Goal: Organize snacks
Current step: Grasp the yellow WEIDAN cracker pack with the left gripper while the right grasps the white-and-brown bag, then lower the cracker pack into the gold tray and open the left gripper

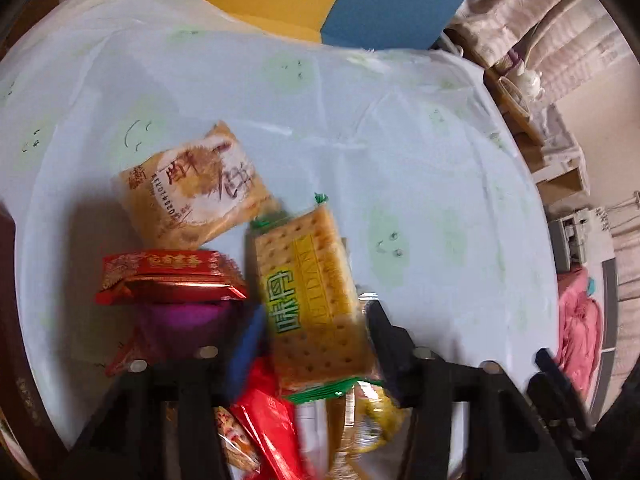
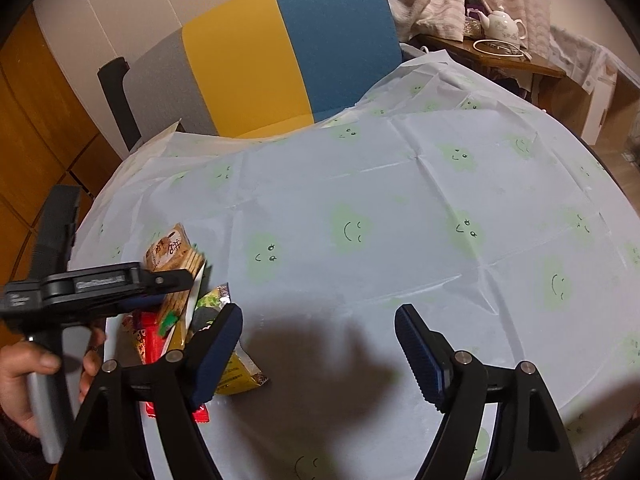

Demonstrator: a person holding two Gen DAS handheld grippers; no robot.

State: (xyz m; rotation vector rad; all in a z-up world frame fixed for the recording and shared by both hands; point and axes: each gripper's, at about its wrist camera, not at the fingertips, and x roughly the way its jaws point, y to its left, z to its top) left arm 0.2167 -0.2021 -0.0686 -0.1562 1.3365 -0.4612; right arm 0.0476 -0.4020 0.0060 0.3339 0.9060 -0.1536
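Observation:
In the left wrist view my left gripper (image 1: 310, 322) is shut on a yellow-green cracker packet (image 1: 310, 296), held between its two fingers above a pile of snacks. Under it lie a tan biscuit packet (image 1: 194, 190), a red packet (image 1: 170, 276), a purple packet (image 1: 180, 320) and more red and yellow wrappers (image 1: 276, 420). In the right wrist view my right gripper (image 2: 320, 354) is open and empty over the tablecloth. The left gripper (image 2: 160, 280) with the cracker packet (image 2: 180, 300) shows at its left, above the snack pile (image 2: 236, 372).
The round table carries a pale blue cloth with green smiley faces (image 2: 400, 220). A yellow and blue chair (image 2: 288, 52) stands behind it. A side table with a white teapot (image 2: 504, 24) is at the far right. A wooden cabinet (image 2: 24, 120) is left.

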